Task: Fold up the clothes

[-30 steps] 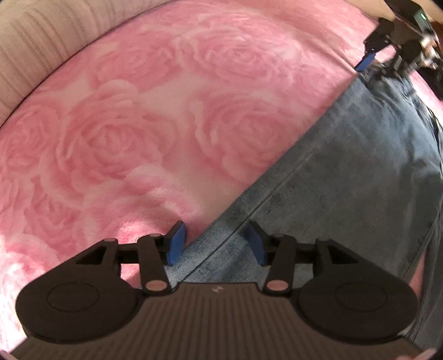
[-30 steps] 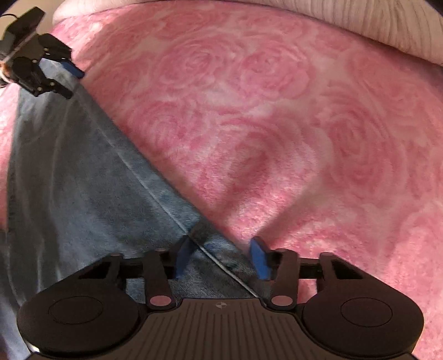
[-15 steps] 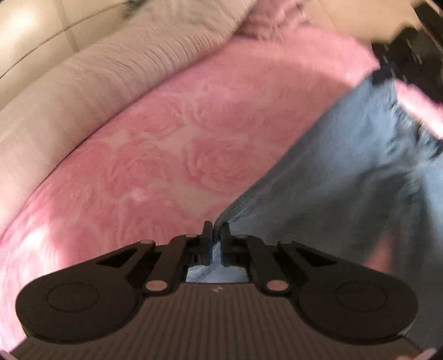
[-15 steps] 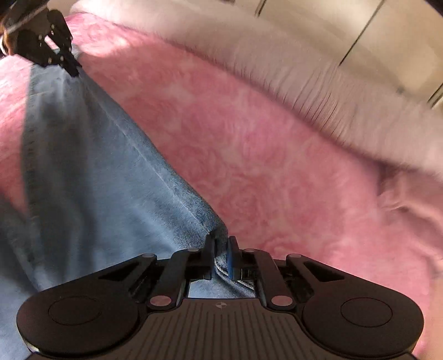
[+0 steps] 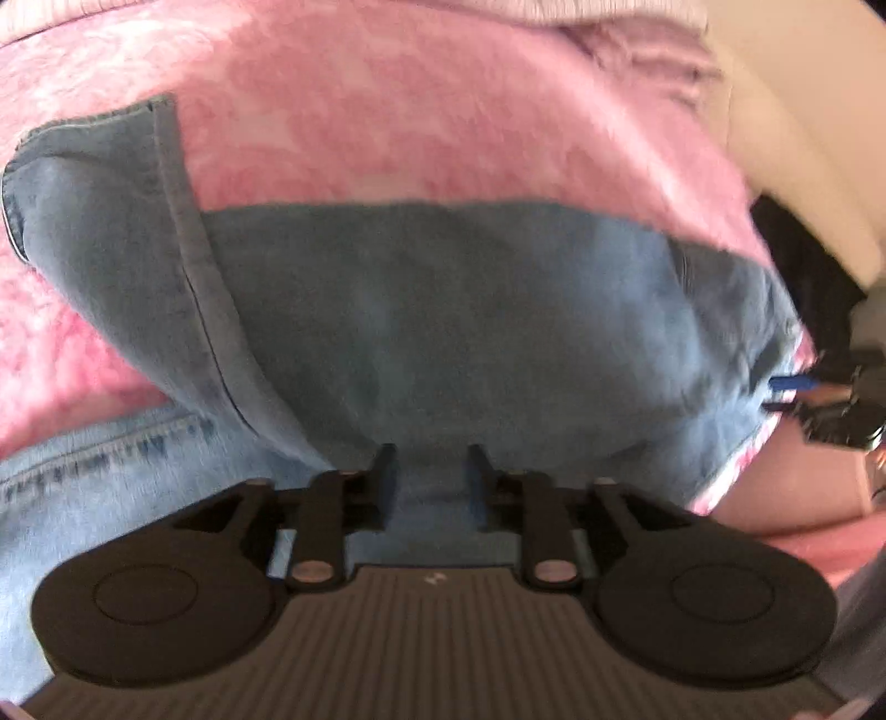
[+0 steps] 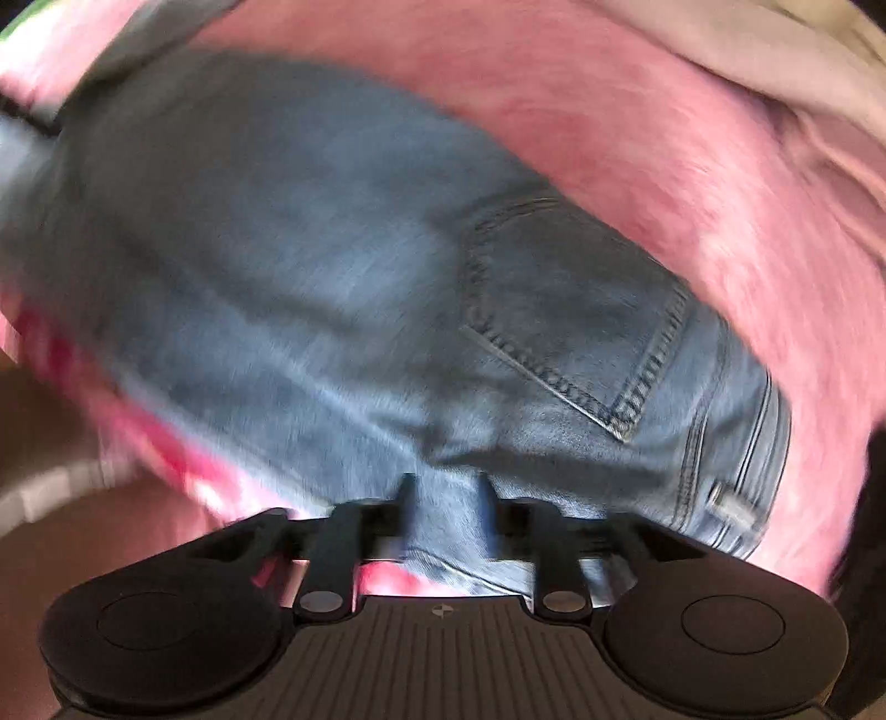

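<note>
1. Surface: pink blanket (image 5: 443,111), fleecy, with a faint rose pattern; fills most of both wrist views. Blurred throughout.
2. Room: pale ribbed fabric (image 6: 775,50) bordering the blanket along the top right of the right wrist view; cream surface (image 5: 803,111) beyond the blanket's edge in the left wrist view. Dark shape (image 5: 797,277) at that edge, cannot tell what.
3. Jeans (image 5: 443,304): lie on the blanket, doubled over. Darker upper layer spread wide across the left wrist view, with a seamed edge running down at the left to a hem (image 5: 99,119) near the top left. Lighter stitched denim showing beneath at lower left.
4. Same jeans in the right wrist view: back pocket (image 6: 576,310) facing up, waistband (image 6: 742,443) at the right, near the blanket's edge.
5. Left tool (image 5: 431,459): points steeply down at the near edge of the dark layer. Jaws apart, just been opening; denim seen in the gap, not pinched.
6. Right tool (image 6: 446,487): points steeply down at the denim below the pocket. Jaws apart, just been opening; a fold of denim stands in the gap between the fingers, not clamped as far as the blur allows.
7. Right tool also visible at the far right of the left wrist view, blue pads just beside the jeans' right end.
</note>
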Available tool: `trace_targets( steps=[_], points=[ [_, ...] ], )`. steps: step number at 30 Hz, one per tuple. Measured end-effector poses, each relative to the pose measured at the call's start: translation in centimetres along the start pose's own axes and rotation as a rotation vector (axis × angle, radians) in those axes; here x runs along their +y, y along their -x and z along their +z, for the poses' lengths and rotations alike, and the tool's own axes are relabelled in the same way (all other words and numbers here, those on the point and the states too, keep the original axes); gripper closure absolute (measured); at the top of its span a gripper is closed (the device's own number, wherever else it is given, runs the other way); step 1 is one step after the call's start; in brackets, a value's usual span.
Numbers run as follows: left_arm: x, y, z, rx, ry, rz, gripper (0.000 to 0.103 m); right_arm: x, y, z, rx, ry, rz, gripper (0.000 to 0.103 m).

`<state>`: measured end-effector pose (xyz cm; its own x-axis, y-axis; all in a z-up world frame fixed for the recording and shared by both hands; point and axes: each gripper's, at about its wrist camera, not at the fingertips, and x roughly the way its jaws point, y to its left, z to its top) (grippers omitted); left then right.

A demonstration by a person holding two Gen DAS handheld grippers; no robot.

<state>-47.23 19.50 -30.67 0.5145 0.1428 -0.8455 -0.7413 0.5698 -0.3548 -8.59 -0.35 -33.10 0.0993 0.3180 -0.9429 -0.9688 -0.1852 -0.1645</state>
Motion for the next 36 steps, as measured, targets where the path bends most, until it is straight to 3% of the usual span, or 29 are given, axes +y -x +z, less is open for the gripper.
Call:
trace_targets(
  steps=[1, 6, 11, 15, 18, 23, 26, 30, 33, 36],
  points=[
    [0.6, -0.1, 0.2, -0.021, 0.001, -0.007, 0.076, -0.4, -0.2, -0.3, -0.044, -0.066, 0.005, 0.056],
    [2.4, -1.2, -0.4, -0.116, -0.017, -0.016, 0.076, -2.5, -1.7, -1.8, -0.219, -0.327, 0.034, 0.055],
    [2.7, -1.6, -4.5, -0.237, -0.064, 0.002, 0.076, -2.4, -2.5, -4.2, -0.405, -0.493, 0.024, 0.055],
    [2.2, 0.6, -8.1, -0.351, -0.047, 0.033, 0.076, -0.5, -1.2, -6.3, -0.449, -0.619, -0.011, 0.055],
    [1.2, 2.8, -9.0, -0.306, 0.030, 0.130, 0.076, 0.6, 0.4, -7.5, -0.411, -0.739, -0.019, 0.055],
    [-0.1, 5.8, -8.4, -0.317, 0.098, 0.248, 0.068, -1.2, 3.7, -10.7, -0.416, -1.011, 0.050, 0.055],
    [-0.5, 5.6, -7.0, -0.306, 0.146, 0.274, 0.058, -2.5, 4.2, -12.5, -0.444, -1.122, 0.124, 0.055],
    [-0.3, 3.2, -4.4, -0.257, 0.220, 0.300, 0.057, -4.2, 4.4, -14.1, -0.456, -1.200, 0.161, 0.055],
    [0.9, 0.8, -3.0, -0.211, 0.310, 0.337, 0.060, -5.8, 4.1, -14.9, -0.476, -1.251, 0.185, 0.055],
    [2.0, -0.9, -2.5, -0.193, 0.382, 0.370, 0.075, -8.2, 3.0, -15.7, -0.510, -1.358, 0.251, 0.055]
  ],
)
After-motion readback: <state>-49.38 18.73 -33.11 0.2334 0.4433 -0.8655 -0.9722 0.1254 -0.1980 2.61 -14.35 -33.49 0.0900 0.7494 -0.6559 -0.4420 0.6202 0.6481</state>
